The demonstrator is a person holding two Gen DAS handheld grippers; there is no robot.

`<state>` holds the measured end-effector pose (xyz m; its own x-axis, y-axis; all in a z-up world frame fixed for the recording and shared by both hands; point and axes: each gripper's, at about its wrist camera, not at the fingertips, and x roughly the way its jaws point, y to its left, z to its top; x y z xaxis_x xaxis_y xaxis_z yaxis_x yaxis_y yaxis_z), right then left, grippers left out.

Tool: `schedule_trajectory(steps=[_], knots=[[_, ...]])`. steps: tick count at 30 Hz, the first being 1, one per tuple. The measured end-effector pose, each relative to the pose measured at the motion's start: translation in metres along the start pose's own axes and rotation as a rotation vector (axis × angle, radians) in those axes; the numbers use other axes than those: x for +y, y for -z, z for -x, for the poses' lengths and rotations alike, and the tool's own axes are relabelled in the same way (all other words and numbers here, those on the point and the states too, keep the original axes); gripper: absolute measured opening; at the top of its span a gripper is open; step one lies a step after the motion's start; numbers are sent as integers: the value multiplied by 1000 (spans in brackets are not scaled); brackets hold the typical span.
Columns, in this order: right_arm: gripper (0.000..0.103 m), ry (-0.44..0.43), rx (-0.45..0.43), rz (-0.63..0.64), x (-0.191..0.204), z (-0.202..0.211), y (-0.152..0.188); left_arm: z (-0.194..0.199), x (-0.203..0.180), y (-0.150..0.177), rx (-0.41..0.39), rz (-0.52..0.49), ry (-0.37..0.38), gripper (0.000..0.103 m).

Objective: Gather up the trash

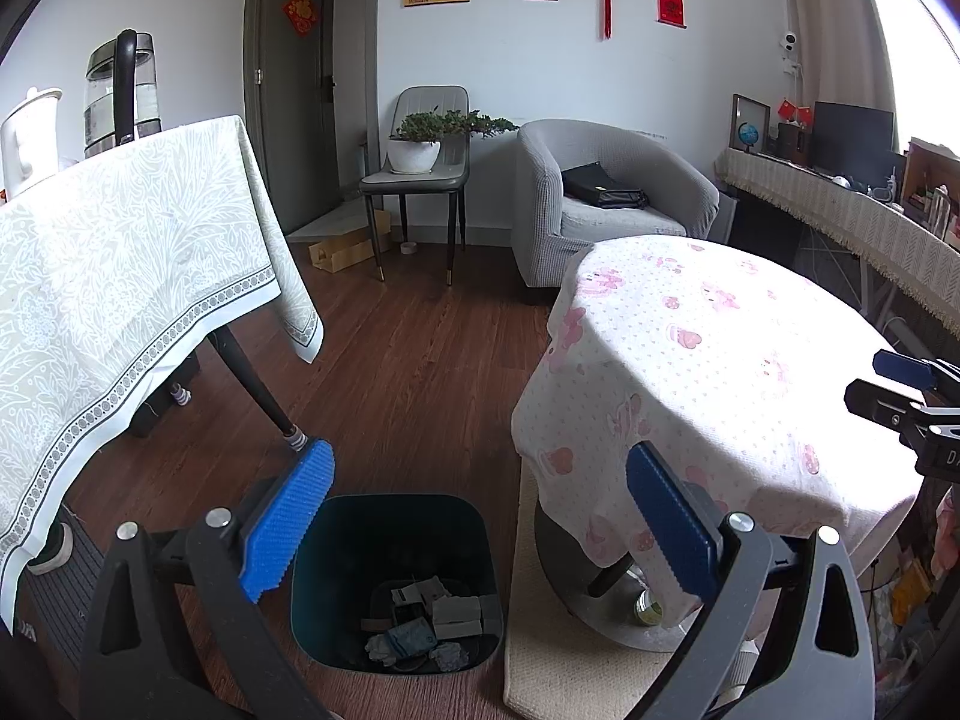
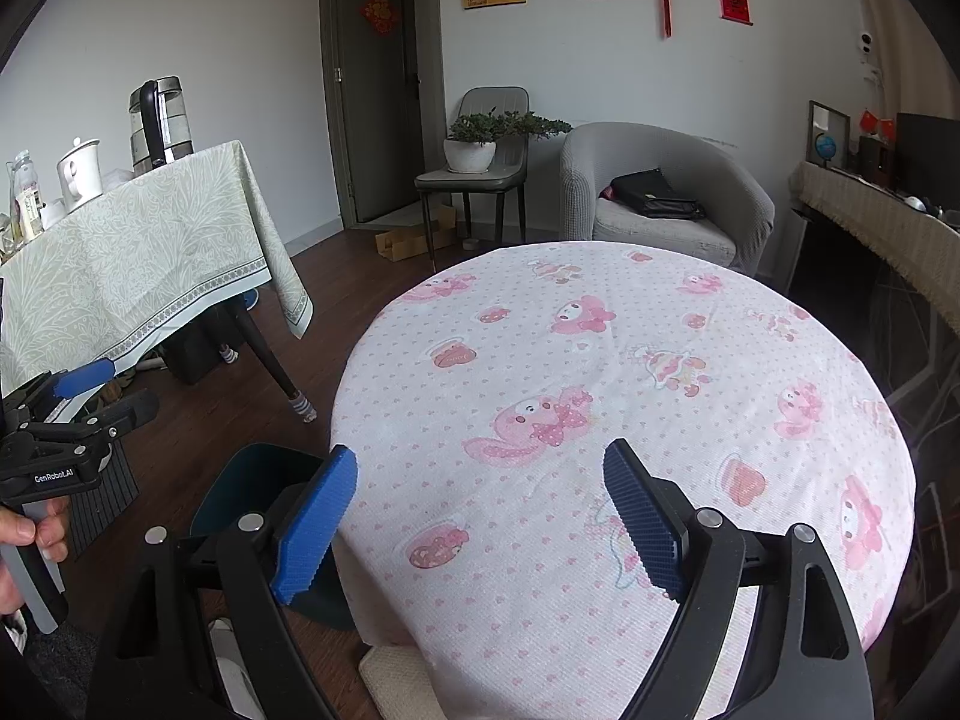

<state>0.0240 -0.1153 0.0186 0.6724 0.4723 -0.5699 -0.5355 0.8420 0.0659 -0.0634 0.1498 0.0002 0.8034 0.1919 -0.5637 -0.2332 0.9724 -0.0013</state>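
A dark teal trash bin [image 1: 336, 570] stands on the wood floor beside the round table [image 1: 720, 372]. Crumpled paper, cartons and other trash [image 1: 420, 618] lie in its bottom. My left gripper [image 1: 480, 504] is open and empty, hovering above the bin. My right gripper [image 2: 480, 516] is open and empty above the near part of the round table's pink cartoon cloth [image 2: 630, 396]. The bin's rim [image 2: 240, 492] shows at the lower left of the right wrist view. Each gripper shows at the edge of the other's view: the right one [image 1: 900, 396], the left one [image 2: 78, 402].
A table with a green patterned cloth [image 1: 120, 276] stands to the left, carrying a kettle [image 1: 120, 90] and a white jug [image 1: 27, 132]. A chair with a potted plant [image 1: 420, 144], a grey armchair [image 1: 612, 198] and a cardboard box [image 1: 342, 252] lie beyond. A beige mat [image 1: 570, 648] lies under the round table.
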Motion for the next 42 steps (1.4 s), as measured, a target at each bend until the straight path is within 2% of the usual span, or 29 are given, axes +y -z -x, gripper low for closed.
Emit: schedule_trajectory(steps=[16, 42], knots=[[90, -3, 0, 2, -1, -1, 0, 4, 0, -5, -12, 4, -1, 100], [91, -2, -3, 1, -1, -1, 0, 6, -2, -5, -17, 4, -8, 100]])
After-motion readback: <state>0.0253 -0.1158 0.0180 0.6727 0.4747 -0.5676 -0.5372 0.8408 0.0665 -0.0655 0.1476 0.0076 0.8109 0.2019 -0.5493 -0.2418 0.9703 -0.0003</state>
